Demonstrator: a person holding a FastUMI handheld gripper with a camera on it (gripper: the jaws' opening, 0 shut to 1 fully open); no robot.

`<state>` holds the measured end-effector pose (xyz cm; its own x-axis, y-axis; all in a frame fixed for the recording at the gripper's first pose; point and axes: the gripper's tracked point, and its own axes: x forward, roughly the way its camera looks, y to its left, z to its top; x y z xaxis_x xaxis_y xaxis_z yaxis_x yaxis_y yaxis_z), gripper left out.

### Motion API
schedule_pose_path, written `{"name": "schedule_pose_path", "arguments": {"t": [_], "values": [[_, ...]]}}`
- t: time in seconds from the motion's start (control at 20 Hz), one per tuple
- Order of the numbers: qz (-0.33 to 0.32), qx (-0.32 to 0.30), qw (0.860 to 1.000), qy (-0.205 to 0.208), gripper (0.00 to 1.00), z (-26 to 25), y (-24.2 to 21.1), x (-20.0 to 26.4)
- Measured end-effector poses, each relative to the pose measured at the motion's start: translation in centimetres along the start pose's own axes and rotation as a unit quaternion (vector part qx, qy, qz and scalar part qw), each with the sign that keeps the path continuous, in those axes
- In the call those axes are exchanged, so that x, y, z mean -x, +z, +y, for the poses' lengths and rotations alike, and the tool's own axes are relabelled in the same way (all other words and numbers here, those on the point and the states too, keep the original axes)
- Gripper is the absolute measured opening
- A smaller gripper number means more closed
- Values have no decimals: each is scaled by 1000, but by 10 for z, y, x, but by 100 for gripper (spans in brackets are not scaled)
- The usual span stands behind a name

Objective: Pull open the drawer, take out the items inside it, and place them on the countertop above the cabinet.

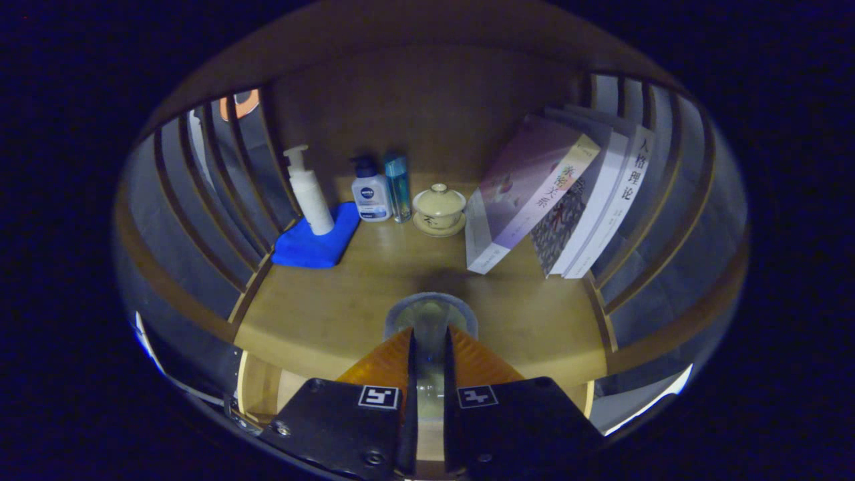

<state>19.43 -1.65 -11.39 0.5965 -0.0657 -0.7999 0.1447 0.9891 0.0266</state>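
I have the hand-held gripper [429, 351] pinched narrow on a clear glass cup [431, 314], low over the desk [320, 314] and short of the leaning books [554, 200], so it can land on bare wood.

blue cloth [317, 244], cream (lidded) cup [439, 208]

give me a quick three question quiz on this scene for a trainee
1. True or false: the white pump bottle stands on the blue cloth.
2. What sits between the slim blue bottle and the leaning books? A) a lidded cup B) a fruit bowl C) a candle
3. Fill in: the tool looks closed on a clear ____ object.

Key: 1 true; 2 A; 3 round
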Motion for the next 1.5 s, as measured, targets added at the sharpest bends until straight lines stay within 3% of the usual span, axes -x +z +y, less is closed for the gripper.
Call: {"name": "schedule_pose_path", "arguments": {"t": [0.55, 1.1, 1.3, 1.5], "values": [[36, 3, 999, -28, 18, -2, 22, -61], [42, -8, 999, -20, 22, 3, 17, -82], [16, 4, 1000, -6, 30, 8, 20, -75], [-19, 16, 1000, 14, 45, 16, 22, -44]]}}
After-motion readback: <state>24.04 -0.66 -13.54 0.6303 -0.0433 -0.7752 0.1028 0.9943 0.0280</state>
